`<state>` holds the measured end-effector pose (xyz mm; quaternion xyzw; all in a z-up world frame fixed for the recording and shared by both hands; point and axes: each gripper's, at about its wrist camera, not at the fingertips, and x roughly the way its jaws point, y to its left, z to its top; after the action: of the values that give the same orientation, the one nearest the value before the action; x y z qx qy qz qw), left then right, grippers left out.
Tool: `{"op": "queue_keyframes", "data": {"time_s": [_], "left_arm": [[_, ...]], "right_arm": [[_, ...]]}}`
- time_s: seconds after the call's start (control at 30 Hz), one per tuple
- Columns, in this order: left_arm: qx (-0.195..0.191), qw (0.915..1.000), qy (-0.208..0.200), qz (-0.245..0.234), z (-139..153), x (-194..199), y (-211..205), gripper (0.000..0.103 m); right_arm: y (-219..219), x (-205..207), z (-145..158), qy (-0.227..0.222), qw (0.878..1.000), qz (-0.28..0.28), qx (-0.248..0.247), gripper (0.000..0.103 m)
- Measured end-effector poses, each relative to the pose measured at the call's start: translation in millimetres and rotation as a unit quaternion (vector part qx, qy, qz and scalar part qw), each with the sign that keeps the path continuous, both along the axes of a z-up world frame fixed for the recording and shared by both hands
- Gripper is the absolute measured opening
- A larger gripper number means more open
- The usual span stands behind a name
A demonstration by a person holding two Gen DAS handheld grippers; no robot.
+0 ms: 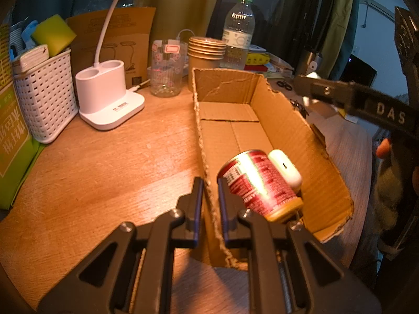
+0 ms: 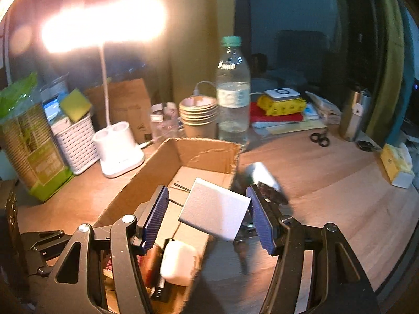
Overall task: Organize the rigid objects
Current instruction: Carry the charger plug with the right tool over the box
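Left wrist view: the left gripper (image 1: 210,196) sits at 6 o'clock with its two blue-padded fingers clamped on the near left wall of the cardboard box (image 1: 301,141), one finger outside, one inside. Inside the box, at its near end, a red can (image 1: 258,183) lies on its side, and a white earbud case (image 1: 285,167) touches it at the can's 2 o'clock. Across the wooden table (image 1: 104,170), a white lamp base (image 1: 110,96) stands at 10 o'clock, a white basket (image 1: 44,91) at 9 o'clock, a water bottle (image 1: 238,34) at 12 o'clock.

Right wrist view: the right gripper (image 2: 212,214) is spread wide, released, above the box's right wall. A white square card (image 2: 217,209) hangs tilted between the fingers; whether either pad touches it I cannot tell. A blurred silver and dark object (image 2: 264,180) lies at 1 o'clock of the gripper, beside the box. The earbud case shows at 7 o'clock inside the box.
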<state>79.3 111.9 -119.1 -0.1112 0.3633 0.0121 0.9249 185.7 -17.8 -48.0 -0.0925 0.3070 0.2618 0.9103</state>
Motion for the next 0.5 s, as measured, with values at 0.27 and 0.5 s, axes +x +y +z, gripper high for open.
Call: {"op": "queue_keyframes", "data": {"time_s": [0.27, 0.5], "left_arm": [[0.000, 1.0000, 0.000, 0.000, 0, 0, 0, 0.013], [0.000, 1.0000, 0.000, 0.000, 0, 0, 0, 0.013]], "right_arm": [[19, 5, -11, 0.018, 0.999, 0.033, -0.012, 0.065], [32, 13, -23, 0.042, 0.997, 0.059, -0.026, 0.065]]}}
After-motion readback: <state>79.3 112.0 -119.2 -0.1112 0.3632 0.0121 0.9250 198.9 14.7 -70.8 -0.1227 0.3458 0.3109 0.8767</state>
